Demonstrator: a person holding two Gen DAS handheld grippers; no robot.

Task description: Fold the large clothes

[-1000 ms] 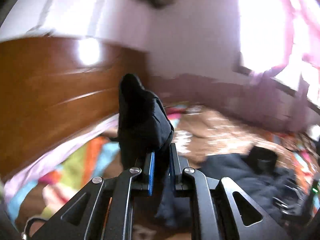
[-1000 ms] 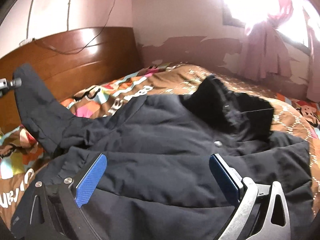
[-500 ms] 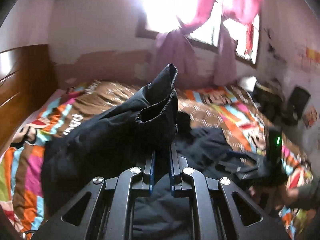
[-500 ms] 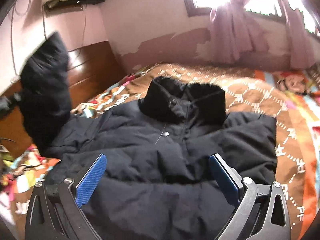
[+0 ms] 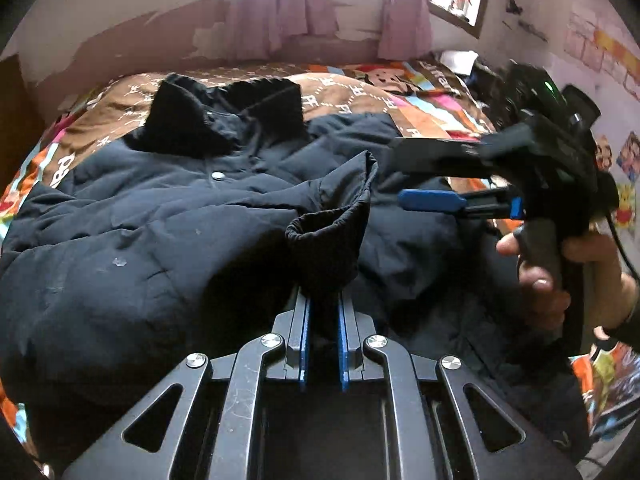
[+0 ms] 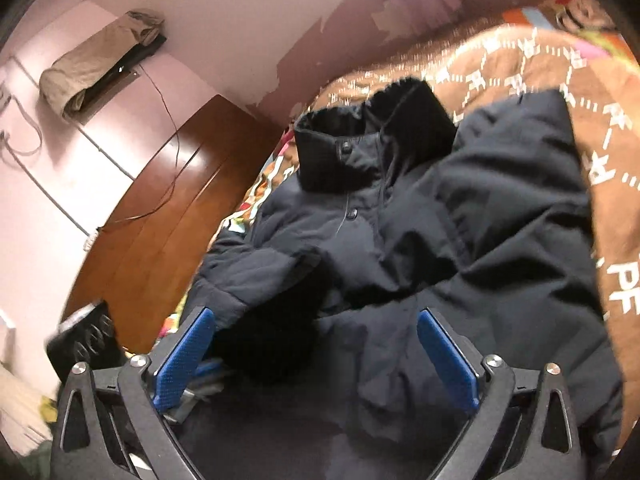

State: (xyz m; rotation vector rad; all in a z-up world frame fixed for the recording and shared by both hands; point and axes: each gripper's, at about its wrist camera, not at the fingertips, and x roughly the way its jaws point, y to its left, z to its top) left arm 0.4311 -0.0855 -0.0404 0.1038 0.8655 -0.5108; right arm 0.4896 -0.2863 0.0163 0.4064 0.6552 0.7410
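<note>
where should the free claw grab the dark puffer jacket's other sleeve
Probably at the far edge of the dark navy puffer jacket, where that sleeve seems to lie bunched beside the black fleece collar. Bring the right claw, closing on nothing, from above, pinching the raised fold.

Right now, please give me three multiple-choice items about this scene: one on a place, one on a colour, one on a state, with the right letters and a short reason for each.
1. Where does the jacket lie?
A. on the bed
B. on a chair
C. on a hanger

2. What colour are the pads of the left tongs?
A. red
B. blue
C. white

3. What are the left tongs doing?
A. standing wide open over the collar
B. lying empty on the blanket
C. gripping the sleeve cuff

Answers:
1 A, the dark jacket is spread on the patterned blanket of the bed.
2 B, the left wrist view shows blue pads on both fingers.
3 C, the two pads sit close together with the cuff pinched between them.
</note>
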